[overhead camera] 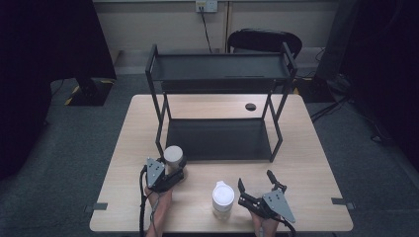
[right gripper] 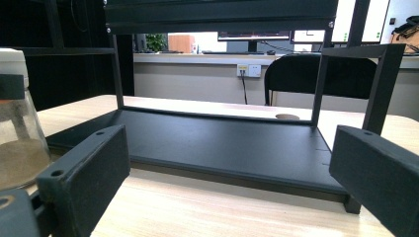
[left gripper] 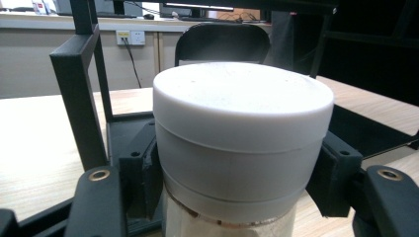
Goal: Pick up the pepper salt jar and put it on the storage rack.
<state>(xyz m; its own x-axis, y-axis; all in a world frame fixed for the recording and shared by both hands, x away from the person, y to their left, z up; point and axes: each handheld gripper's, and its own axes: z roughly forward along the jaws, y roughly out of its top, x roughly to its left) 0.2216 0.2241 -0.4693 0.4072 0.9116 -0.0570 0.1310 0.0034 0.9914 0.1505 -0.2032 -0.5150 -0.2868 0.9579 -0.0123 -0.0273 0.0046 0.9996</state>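
Near the table's (overhead camera: 306, 148) front edge, the right gripper (overhead camera: 258, 190) rests with jaws spread wide, holding nothing. Just left of it stands a white-lidded glass jar (overhead camera: 223, 199). Farther left, the left gripper (overhead camera: 170, 174) is clamped on a second jar (left gripper: 242, 148), pads just below its lid. Glass looks rigid, smooth, breakable; a grip under the lid seems safest. Beyond stands the black two-tier shelf (overhead camera: 220, 140).

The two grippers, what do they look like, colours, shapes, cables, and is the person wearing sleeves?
Both the left gripper and the right gripper are black, each with two blocky jaws that have small screw holes. Each carries a grey three-cornered plate dotted with holes on top. A dark cable trails from each towards the table's near edge. No sleeves can be seen on the forearms.
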